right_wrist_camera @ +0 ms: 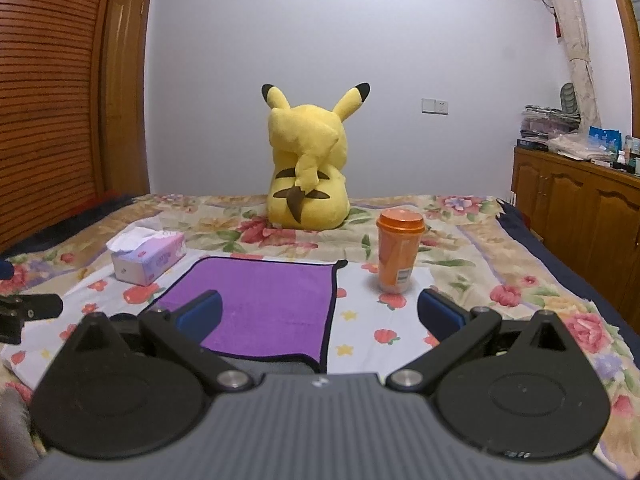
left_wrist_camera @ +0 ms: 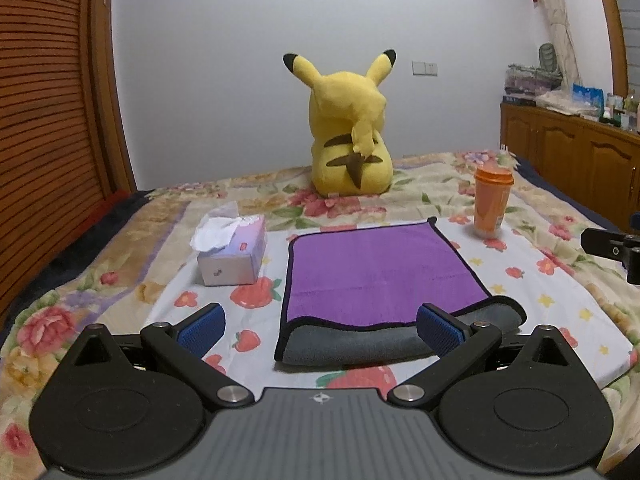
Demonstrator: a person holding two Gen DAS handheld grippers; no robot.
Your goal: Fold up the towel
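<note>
Left of frame, left wrist view: pale lilac cardboard tissue box (left_wrist_camera: pixel 234 251) with white tissue sticking out, just beside the towel's left edge but not touching it. Small print on its side, too small to read. A red mark on the top edge is also illegible.

Centre: purple microfibre towel with black piping and grey underside (left_wrist_camera: pixel 376 272) lies flat on the floral bedspread (left_wrist_camera: pixel 120 280), lower middle of frame. Its near edge is rolled over, grey side showing. Judgement: light, limp and soft with no stiffness, and grippy pile rather than slick. It will drape and sag if lifted at one point. Best hold is the two near corners on the piped hem, one per gripper, pinching both layers at the fold.

Left gripper (left_wrist_camera: pixel 320 326) has its blue-padded fingers spread wide, holding nothing; the near towel edge sits between them. Right gripper (right_wrist_camera: pixel 320 314) is likewise released and empty, straddling the towel's right near corner.

Behind, upper centre: yellow plush Pikachu toy (left_wrist_camera: pixel 348 128), back to camera.

Right: orange translucent plastic cup with orange lid (right_wrist_camera: pixel 399 254), near the towel's far right corner but apart from it. It has a white label, text unreadable.
</note>
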